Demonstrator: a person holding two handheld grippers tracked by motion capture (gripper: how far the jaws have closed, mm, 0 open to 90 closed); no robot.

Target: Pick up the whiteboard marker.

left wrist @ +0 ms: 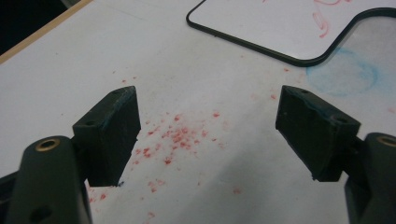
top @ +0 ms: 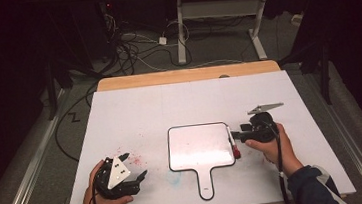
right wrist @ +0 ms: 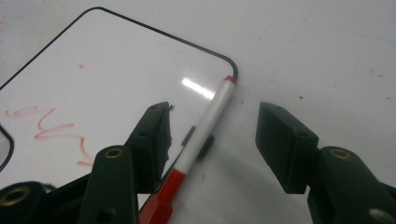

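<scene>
Overhead, a white table (top: 134, 111) carries a small whiteboard (top: 201, 145) with a black rim and a short handle pointing toward the near edge. A red-capped marker (top: 232, 142) lies along the whiteboard's right edge; in the high view it is small and partly masked by the right gripper (top: 236, 136), so its exact resting line is clearer in the right gripper view, where the marker (right wrist: 201, 135) lies on the board's right margin with its tip at the far right corner. Faint red strokes (right wrist: 51, 126) mark the whiteboard (right wrist: 116, 79); they are cut off at the frame's left and cannot be read. The right gripper (right wrist: 212, 140) is released, jaws spread either side of the marker, the left jaw possibly touching it. The right hand (top: 273, 146) holds that gripper level, pointing left toward the board. At near left, the left hand (top: 102, 190) holds the left gripper (top: 134, 168) angled toward the far right; its jaws (left wrist: 208, 126) stand wide apart and empty above red specks (left wrist: 177, 137) on the table. A pale blue smudge (left wrist: 345, 74) lies beside the board's near left corner.
</scene>
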